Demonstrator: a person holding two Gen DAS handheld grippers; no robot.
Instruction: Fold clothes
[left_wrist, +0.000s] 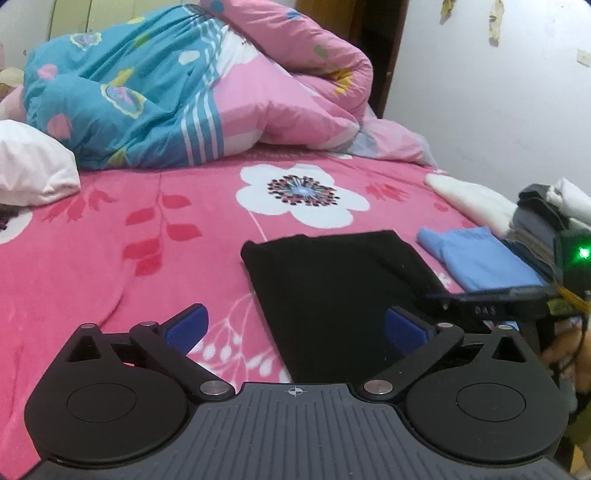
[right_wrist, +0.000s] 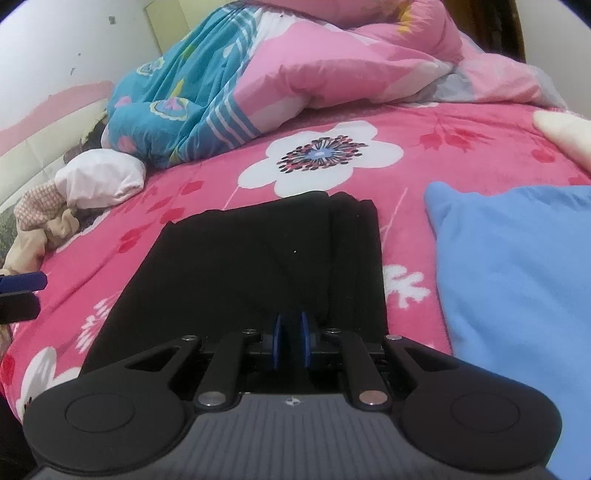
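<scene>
A folded black garment (left_wrist: 332, 288) lies flat on the pink flowered bedspread (left_wrist: 147, 229). My left gripper (left_wrist: 295, 332) is open, its blue pads wide apart, over the garment's near left edge. In the right wrist view the black garment (right_wrist: 258, 258) fills the middle. My right gripper (right_wrist: 291, 339) has its blue pads nearly together over the garment's near edge; black cloth shows between them, but I cannot tell whether it is pinched. The right gripper also shows in the left wrist view (left_wrist: 491, 306) at the garment's right side.
A folded light blue garment (right_wrist: 517, 277) lies right of the black one. A stack of folded clothes (left_wrist: 546, 221) and a cream cloth (left_wrist: 469, 199) sit at the right edge. A bunched pink and blue quilt (left_wrist: 184, 85) and a white pillow (left_wrist: 33, 166) lie at the far side.
</scene>
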